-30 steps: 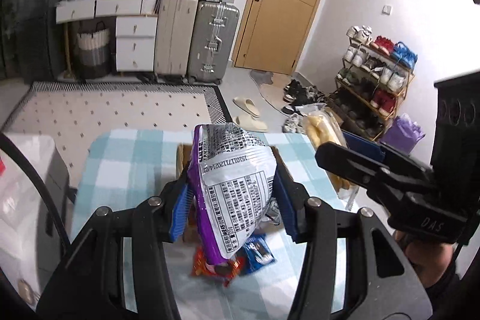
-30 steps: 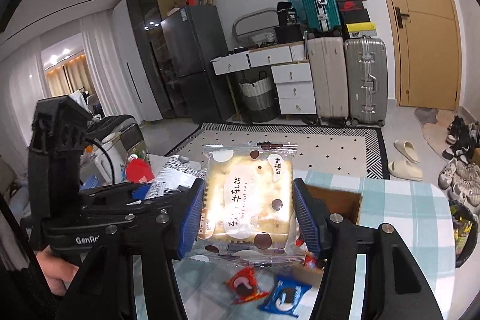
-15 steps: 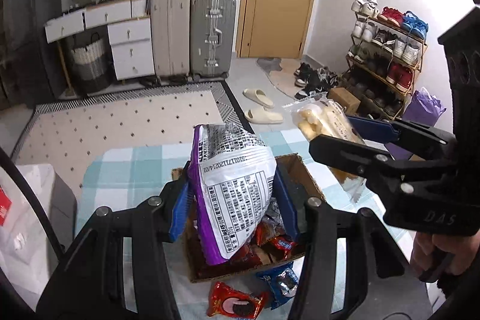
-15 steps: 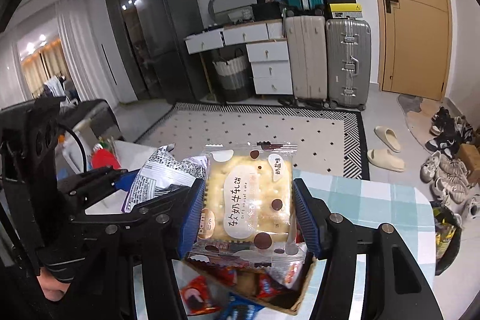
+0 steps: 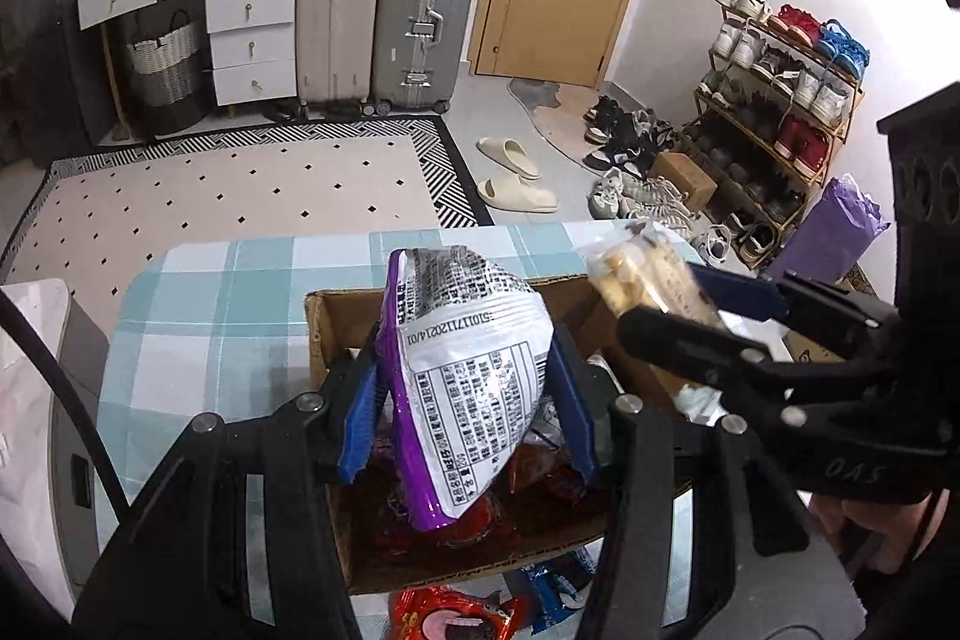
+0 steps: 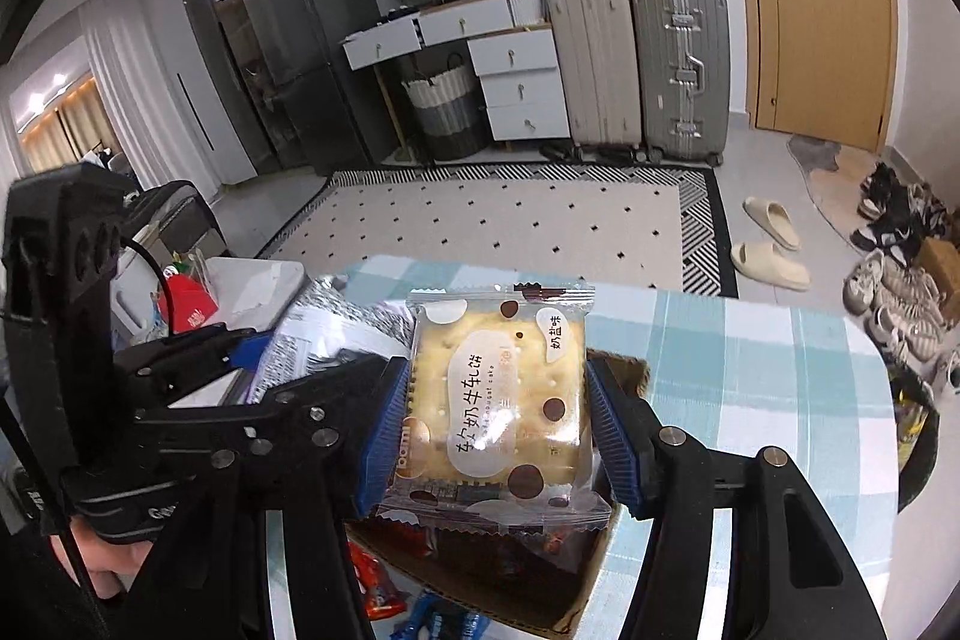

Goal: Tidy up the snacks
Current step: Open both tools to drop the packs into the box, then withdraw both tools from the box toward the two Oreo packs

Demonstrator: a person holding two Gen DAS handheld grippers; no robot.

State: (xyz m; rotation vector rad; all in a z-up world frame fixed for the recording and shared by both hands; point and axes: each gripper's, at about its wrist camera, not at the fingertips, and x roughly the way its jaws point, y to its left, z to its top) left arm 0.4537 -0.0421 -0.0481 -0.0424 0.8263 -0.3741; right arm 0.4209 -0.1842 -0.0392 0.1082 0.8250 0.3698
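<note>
My left gripper (image 5: 465, 406) is shut on a purple and silver snack bag (image 5: 468, 376), held upright over an open cardboard box (image 5: 342, 316) on the checked tablecloth. My right gripper (image 6: 498, 430) is shut on a clear-wrapped cracker packet (image 6: 498, 394), held over the same box (image 6: 618, 370). In the left wrist view the right gripper (image 5: 690, 310) and its cracker packet (image 5: 636, 274) are over the box's right side. In the right wrist view the left gripper (image 6: 252, 346) and its bag (image 6: 324, 328) are to the left. Red-wrapped snacks (image 5: 540, 496) lie inside the box.
A red snack (image 5: 450, 616) and a blue snack (image 5: 552, 586) lie on the tablecloth (image 5: 210, 316) in front of the box. A white appliance (image 5: 30, 400) stands left of the table. A shoe rack (image 5: 774, 100) stands on the right. Suitcases (image 5: 384, 16) line the far wall.
Both grippers have moved forward and down over the box, each still holding its snack. The box now sits right below both snacks.
</note>
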